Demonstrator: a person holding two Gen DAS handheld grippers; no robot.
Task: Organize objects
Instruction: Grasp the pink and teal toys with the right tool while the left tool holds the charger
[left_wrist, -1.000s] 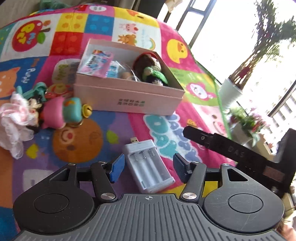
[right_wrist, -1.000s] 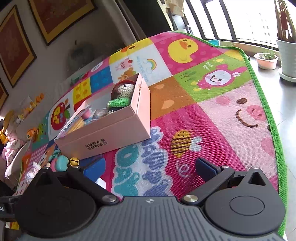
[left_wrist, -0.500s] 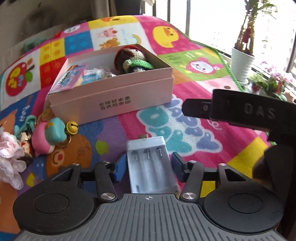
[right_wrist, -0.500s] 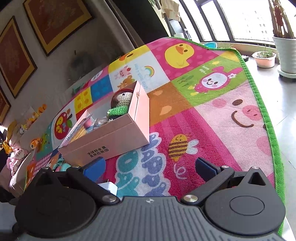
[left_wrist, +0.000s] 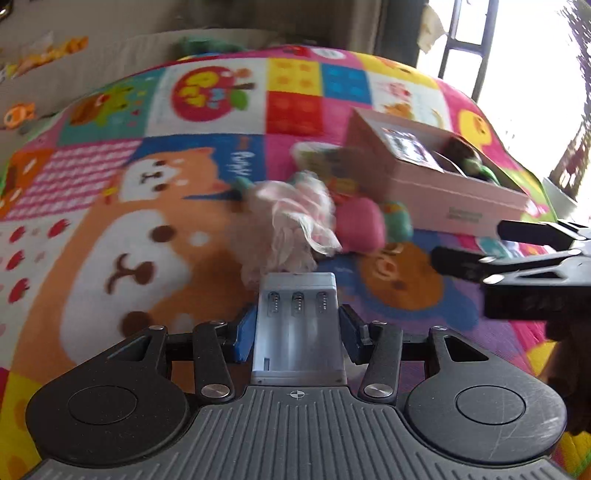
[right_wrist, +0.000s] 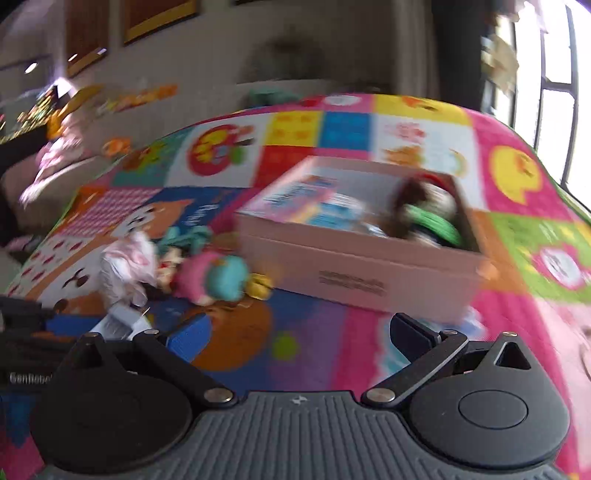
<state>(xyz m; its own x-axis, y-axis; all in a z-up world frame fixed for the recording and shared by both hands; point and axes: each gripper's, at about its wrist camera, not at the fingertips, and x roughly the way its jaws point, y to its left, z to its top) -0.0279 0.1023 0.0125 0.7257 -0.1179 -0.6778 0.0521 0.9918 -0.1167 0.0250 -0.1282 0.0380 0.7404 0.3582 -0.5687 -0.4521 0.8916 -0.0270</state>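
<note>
Two tools, left tool (left_wrist: 297, 328) pinching battery charger (left_wrist: 298, 325), right tool (right_wrist: 295, 334) spread, empty.

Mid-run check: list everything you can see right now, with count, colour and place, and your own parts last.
Play mat: one, multicoloured, under everything.
Box: one, pink, open, on the mat, holding a crochet doll and packets.
Plush toy: one, pink and teal, left of the box.
Frilly fabric: one, pale pink, beside the plush toy.
Battery charger: one, white, clamped in the left hand-held gripper.
Right hand-held gripper: open, empty.
</note>
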